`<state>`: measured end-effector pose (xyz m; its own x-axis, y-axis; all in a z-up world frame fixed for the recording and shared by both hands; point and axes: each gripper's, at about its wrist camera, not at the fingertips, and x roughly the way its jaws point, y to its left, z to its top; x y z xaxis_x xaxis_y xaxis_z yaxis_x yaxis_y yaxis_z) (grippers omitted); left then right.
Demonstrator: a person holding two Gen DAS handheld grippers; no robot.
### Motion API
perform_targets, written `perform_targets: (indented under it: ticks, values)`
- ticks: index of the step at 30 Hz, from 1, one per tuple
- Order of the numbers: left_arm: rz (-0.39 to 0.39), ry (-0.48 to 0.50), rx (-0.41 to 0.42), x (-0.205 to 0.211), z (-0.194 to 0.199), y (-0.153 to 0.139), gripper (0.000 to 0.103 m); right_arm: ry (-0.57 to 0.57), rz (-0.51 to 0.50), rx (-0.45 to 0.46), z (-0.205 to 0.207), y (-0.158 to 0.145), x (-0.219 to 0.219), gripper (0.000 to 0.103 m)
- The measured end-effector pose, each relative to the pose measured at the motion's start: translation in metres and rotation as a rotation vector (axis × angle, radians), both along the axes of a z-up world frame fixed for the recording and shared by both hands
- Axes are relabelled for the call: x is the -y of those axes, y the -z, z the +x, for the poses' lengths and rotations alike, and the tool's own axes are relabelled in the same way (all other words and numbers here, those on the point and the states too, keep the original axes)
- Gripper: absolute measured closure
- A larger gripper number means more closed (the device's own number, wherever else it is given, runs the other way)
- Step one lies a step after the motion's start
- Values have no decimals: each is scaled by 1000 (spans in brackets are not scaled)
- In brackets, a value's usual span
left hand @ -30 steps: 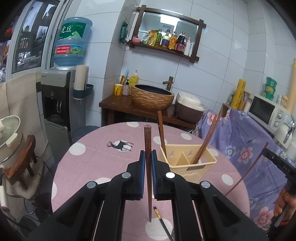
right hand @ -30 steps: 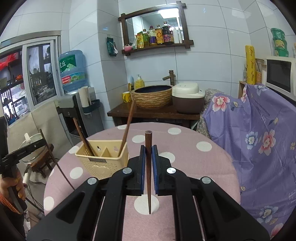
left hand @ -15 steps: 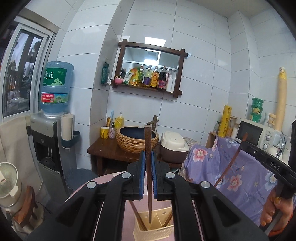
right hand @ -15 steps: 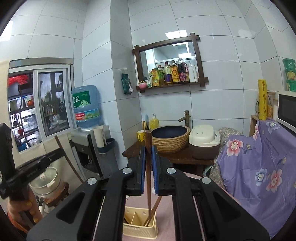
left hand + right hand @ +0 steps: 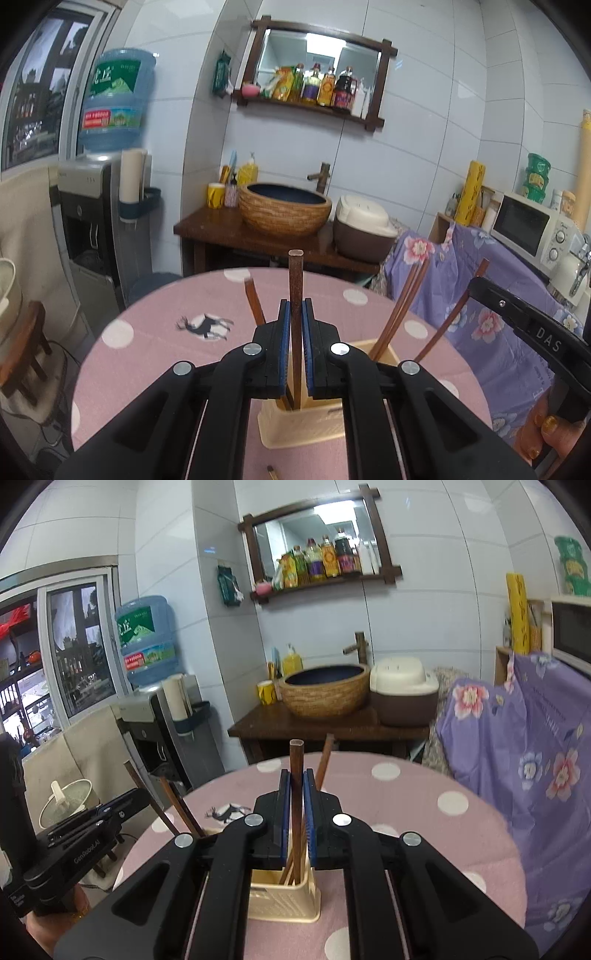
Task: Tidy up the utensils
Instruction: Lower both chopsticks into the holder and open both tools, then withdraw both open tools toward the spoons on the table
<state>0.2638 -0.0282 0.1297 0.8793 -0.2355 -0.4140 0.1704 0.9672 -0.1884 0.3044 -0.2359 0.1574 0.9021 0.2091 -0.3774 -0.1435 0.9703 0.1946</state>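
My left gripper (image 5: 295, 325) is shut on a dark wooden chopstick (image 5: 296, 280), held upright with its lower tip inside the cream slotted utensil basket (image 5: 303, 424). My right gripper (image 5: 296, 797) is shut on another wooden chopstick (image 5: 296, 764), its tip also down in the basket (image 5: 284, 901). Several more chopsticks (image 5: 397, 314) lean in the basket's compartments. The right gripper's body shows at the right of the left wrist view (image 5: 532, 332); the left gripper's body shows at the left of the right wrist view (image 5: 85, 845).
The basket stands on a round table with a pink polka-dot cloth (image 5: 155, 332). A loose utensil tip (image 5: 271, 470) lies on the cloth near the front edge. Behind are a wooden stand with a woven basin (image 5: 284, 210), a water dispenser (image 5: 99, 221) and a purple floral cover (image 5: 535, 757).
Both grippers tilted down from the raised view of the wall and lowered their chopsticks, whose tips now sit inside the basket. A second ago both were further back from the basket.
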Motion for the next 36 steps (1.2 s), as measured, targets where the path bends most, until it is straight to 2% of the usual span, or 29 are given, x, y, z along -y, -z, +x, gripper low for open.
perform_targets:
  ticks: [4,5,10,12,13,14,16,17,18,22,23,26,30,36]
  values:
    - [2,-5,-51,1,5,20,96,0,7,-42,6,21,1,95]
    - [0,-6,-60,0,7,24,101,-1,8,-48,7,25,1,95]
    - [-10,19,-71,2,7,27,101,0,5,-40,4,31,2,94]
    - [10,21,-51,4,0,26,101,-1,1,-37,-2,33,2,82]
    - [20,24,-48,5,-2,27,100,3,-2,-33,-6,34,3,61]
    - [28,32,-46,6,-7,28,98,9,-7,-27,-10,35,3,37]
    - [36,42,-45,6,-15,33,82,25,-32,-8,-20,39,3,32]
    - [41,42,-44,6,-22,36,63,29,-59,-6,-26,43,2,31]
    - [47,38,-45,5,-27,41,48,28,-86,-11,-30,47,0,30]
    - [85,33,-100,-1,-47,68,38,5,-156,-71,-46,77,-3,25]
    - [90,38,-128,-2,-52,79,34,4,-173,-85,-51,87,-3,20]
    - [101,57,-190,-5,-64,106,32,41,-196,-107,-64,114,3,6]
    - [161,129,-242,4,-85,138,32,79,-169,-158,-76,147,17,6]
    - [248,302,-269,29,-101,160,32,56,-97,-232,-94,174,28,6]
